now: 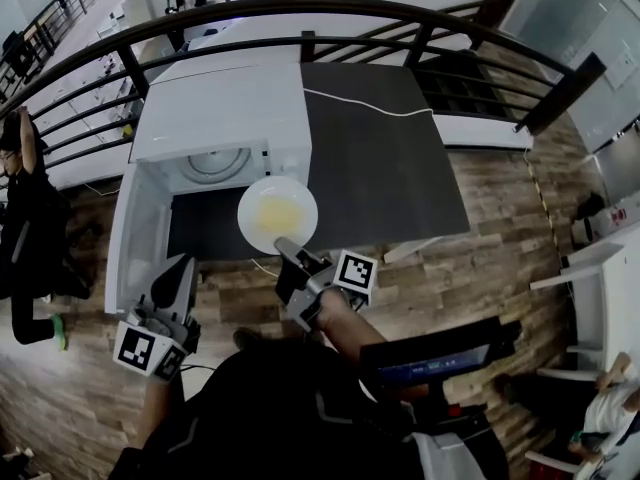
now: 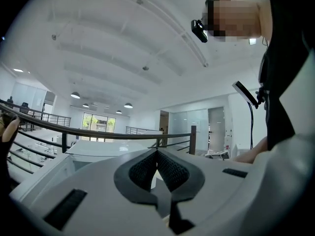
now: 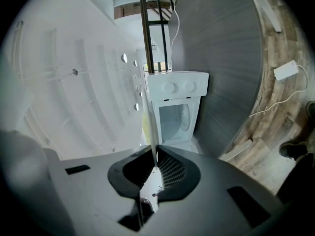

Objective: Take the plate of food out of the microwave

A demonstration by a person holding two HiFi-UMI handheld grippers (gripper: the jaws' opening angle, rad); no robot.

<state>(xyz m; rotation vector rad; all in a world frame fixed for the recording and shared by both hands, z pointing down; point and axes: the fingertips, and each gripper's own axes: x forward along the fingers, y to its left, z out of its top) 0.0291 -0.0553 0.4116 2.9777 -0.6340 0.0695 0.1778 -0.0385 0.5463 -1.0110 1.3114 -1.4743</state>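
A white plate (image 1: 277, 213) with pale yellow food hangs in front of the open white microwave (image 1: 225, 108), over the dark tabletop's front edge. My right gripper (image 1: 285, 245) is shut on the plate's near rim. In the right gripper view the plate (image 3: 156, 141) shows edge-on as a thin line running into the right gripper (image 3: 156, 163), and the microwave's bare cavity (image 3: 174, 122) lies beyond it. My left gripper (image 1: 180, 268) sits low at the left, below the swung-out microwave door (image 1: 135, 238). In its own view the left gripper (image 2: 157, 154) is shut on nothing and points upward.
The microwave stands on a dark table (image 1: 390, 158) with a white cable (image 1: 370, 103) across it. A black railing (image 1: 300, 13) curves behind the table. A person in black (image 1: 25, 218) stands at the far left. A white power adapter (image 3: 285, 70) lies on the wood floor.
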